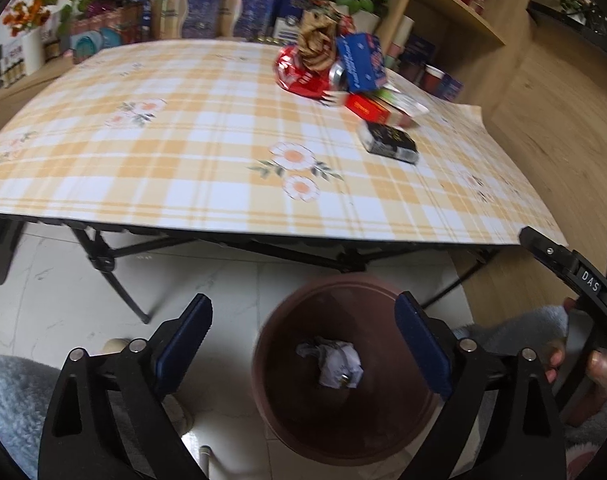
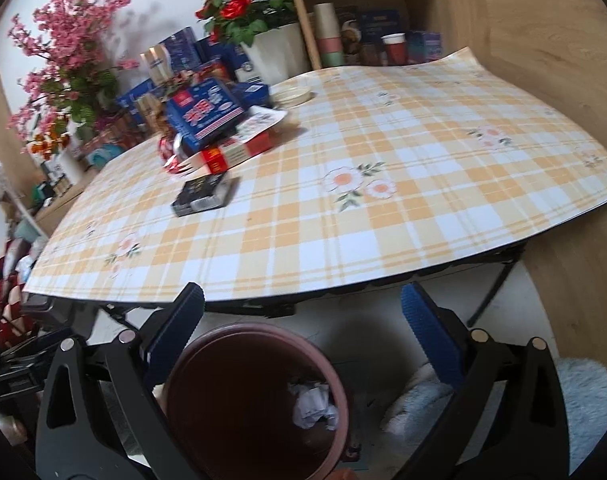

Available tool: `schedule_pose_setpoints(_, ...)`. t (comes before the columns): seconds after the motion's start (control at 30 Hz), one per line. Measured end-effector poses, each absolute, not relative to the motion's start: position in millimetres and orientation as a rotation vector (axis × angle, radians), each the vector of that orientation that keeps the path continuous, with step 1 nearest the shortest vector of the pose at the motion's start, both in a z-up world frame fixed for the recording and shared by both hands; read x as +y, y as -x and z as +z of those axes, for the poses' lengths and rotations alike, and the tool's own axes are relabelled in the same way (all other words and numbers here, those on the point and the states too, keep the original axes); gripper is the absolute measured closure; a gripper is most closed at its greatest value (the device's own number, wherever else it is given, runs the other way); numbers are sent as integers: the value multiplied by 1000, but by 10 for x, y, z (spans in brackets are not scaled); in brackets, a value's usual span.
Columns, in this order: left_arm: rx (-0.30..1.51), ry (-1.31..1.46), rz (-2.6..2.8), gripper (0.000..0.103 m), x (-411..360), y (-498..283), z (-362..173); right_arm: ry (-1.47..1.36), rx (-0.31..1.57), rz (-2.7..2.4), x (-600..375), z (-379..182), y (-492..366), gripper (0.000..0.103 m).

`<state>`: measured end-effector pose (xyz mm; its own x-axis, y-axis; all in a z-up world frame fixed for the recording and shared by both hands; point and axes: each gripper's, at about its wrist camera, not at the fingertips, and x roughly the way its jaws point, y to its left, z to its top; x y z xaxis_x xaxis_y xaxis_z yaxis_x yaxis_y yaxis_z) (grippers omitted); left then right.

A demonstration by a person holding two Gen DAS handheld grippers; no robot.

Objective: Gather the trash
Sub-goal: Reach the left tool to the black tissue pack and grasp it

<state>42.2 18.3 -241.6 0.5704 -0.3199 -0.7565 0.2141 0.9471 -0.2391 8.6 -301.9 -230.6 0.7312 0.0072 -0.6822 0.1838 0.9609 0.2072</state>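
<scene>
blurred trash pile near the table far edge; crumpled paper in bin; left gripper and right gripper gape wide, holding nothing.

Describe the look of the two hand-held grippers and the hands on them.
Each hand-held gripper, left and right, has black angular plastic arms with cut-out slots, silver pivot bolts, and textured dark-blue fingertip pads. In the left wrist view the right one's side carries a white "DAS" label. The hand holding it has a fluffy grey-blue sleeve. No cables visible.
</scene>
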Motion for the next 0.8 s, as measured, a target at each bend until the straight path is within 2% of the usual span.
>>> schedule_pose_setpoints(0.2, 841, 53, -291, 11, 96, -539, -2235, -287, 723, -82, -3162, -2188, -179, 6)
schedule_pose_setpoints(0.47, 785, -4, -382, 11, -532, -1040, -1952, -244, 694, -65, -3309, -1995, -373, 6)
schedule_pose_setpoints(0.8, 878, -85, -377, 11, -1367, -1830, -2171, -298, 777, -70, -3544, -2032, -494, 6)
